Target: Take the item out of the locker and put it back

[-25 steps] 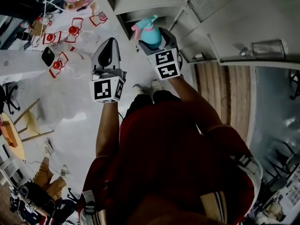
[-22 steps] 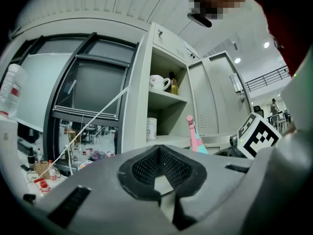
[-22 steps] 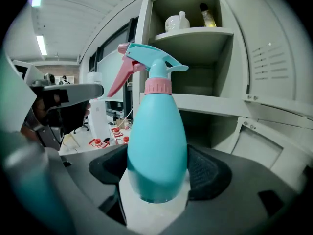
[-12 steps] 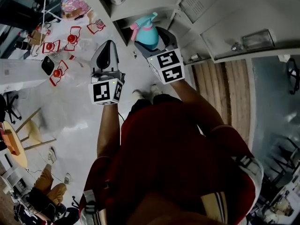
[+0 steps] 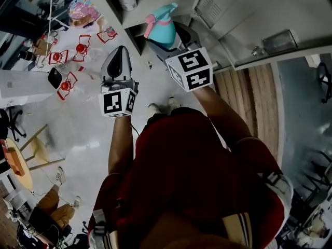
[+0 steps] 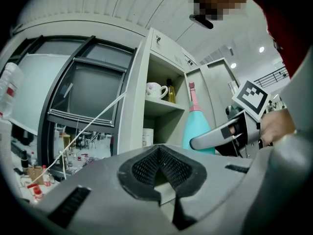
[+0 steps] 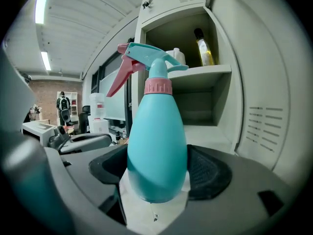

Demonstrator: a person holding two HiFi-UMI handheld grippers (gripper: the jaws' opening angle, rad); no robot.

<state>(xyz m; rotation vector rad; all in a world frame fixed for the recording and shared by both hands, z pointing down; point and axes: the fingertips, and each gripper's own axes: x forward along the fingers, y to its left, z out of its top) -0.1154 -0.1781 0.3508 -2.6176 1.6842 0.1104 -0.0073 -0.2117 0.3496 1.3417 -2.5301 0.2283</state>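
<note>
A teal spray bottle (image 7: 156, 146) with a pink collar and trigger stands upright between the pads of my right gripper (image 7: 159, 175), which is shut on its lower body. The head view shows the spray bottle (image 5: 165, 29) and right gripper (image 5: 171, 41) just in front of the open grey locker (image 5: 155, 7). My left gripper (image 5: 121, 51) hangs to the left over the floor, shut and empty. From the left gripper (image 6: 159, 169) view, the bottle (image 6: 198, 126) is at the mouth of the locker's lower compartment (image 6: 164, 121).
On the upper shelf (image 7: 208, 71) stand a yellow oil bottle (image 7: 203, 48), a white jug (image 7: 177, 57) and a mug (image 6: 155, 89). The locker door (image 7: 266, 87) stands open at the right. Red-framed items (image 5: 67, 48) lie on the floor at the left, with chairs (image 5: 33, 139) further out.
My right gripper has carried the spray bottle a little higher and closer to the locker opening. The left gripper has hardly moved.
</note>
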